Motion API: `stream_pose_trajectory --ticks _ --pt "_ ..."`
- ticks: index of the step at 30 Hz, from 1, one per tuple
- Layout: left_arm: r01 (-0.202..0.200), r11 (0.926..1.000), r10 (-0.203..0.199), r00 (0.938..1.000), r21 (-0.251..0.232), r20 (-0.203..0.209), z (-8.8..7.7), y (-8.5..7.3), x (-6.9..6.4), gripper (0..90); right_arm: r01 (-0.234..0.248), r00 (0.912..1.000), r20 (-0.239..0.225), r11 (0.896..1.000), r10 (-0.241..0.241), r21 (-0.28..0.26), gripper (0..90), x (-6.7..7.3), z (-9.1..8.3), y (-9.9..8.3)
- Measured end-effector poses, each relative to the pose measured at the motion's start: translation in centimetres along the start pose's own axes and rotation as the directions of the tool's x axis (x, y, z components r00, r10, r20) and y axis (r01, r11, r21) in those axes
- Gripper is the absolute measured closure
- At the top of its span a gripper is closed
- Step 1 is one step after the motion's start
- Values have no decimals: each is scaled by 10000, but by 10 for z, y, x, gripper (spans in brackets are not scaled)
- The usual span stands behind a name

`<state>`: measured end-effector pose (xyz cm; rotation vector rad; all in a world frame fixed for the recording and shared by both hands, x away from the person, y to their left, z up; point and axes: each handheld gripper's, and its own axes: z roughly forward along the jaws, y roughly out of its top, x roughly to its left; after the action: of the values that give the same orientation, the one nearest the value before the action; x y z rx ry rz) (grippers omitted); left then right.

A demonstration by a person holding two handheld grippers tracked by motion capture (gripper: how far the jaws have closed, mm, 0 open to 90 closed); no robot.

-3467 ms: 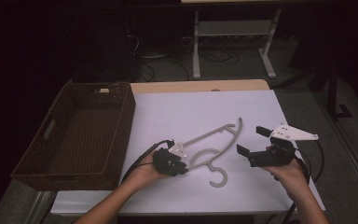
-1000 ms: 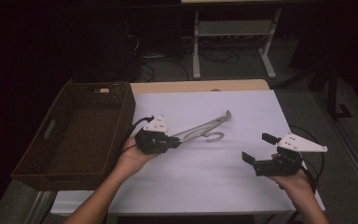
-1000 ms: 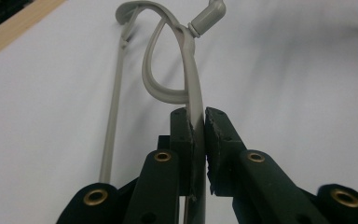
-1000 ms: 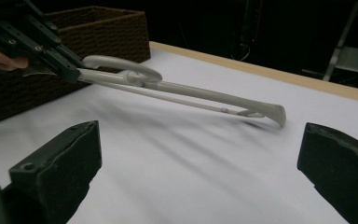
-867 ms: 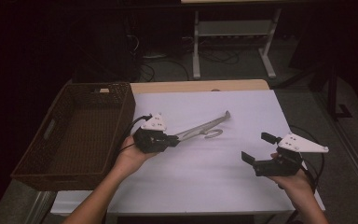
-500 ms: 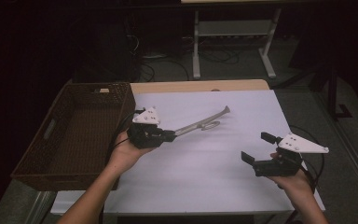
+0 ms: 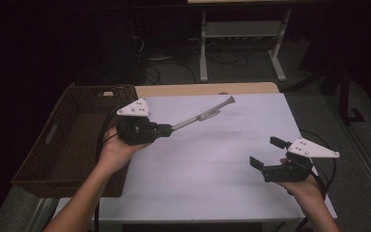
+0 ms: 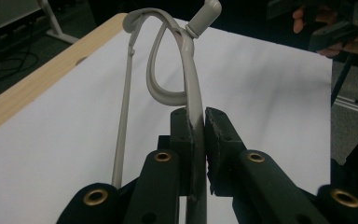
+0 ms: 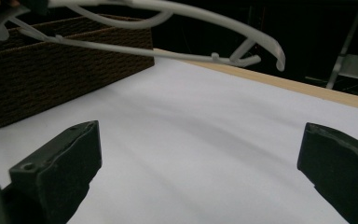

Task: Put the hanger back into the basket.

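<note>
Left gripper (image 7: 166,128) is carrying the hanger (image 7: 200,116) toward the basket (image 7: 75,126).
Its fingers (image 8: 185,135) are clenching the hanger's arm, held above the surface (image 7: 212,169) left of centre; next it needs swinging left over the basket. Right gripper (image 7: 265,153) is waiting released, near right.

A dim lab or workshop: white-covered table (image 7: 212,164), metal stand legs (image 7: 241,43), loose floor cables (image 7: 222,58).

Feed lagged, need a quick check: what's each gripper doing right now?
Left gripper: jaws shut on the hanger, lifted off the table.
Right gripper: jaws open, holding nothing.
</note>
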<state>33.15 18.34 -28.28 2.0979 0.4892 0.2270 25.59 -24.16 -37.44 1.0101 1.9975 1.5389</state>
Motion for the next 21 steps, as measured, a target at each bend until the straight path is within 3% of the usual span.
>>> stream_pose_trajectory --ticks 11,15,21 --pt "246 9988 -269 9982 -433 -533 -47 4 16 827 -12 10000 70 9999 13 -101 0 -2 0 1" --pt "464 9957 -523 9959 -801 -732 -68 2 22 827 -8 10000 57 10000 8 -71 0 -3 1 1" --pt "602 9933 -711 9913 -989 -1109 -93 -5 28 827 25 10000 22 10000 -25 6 0 -2 4 0"
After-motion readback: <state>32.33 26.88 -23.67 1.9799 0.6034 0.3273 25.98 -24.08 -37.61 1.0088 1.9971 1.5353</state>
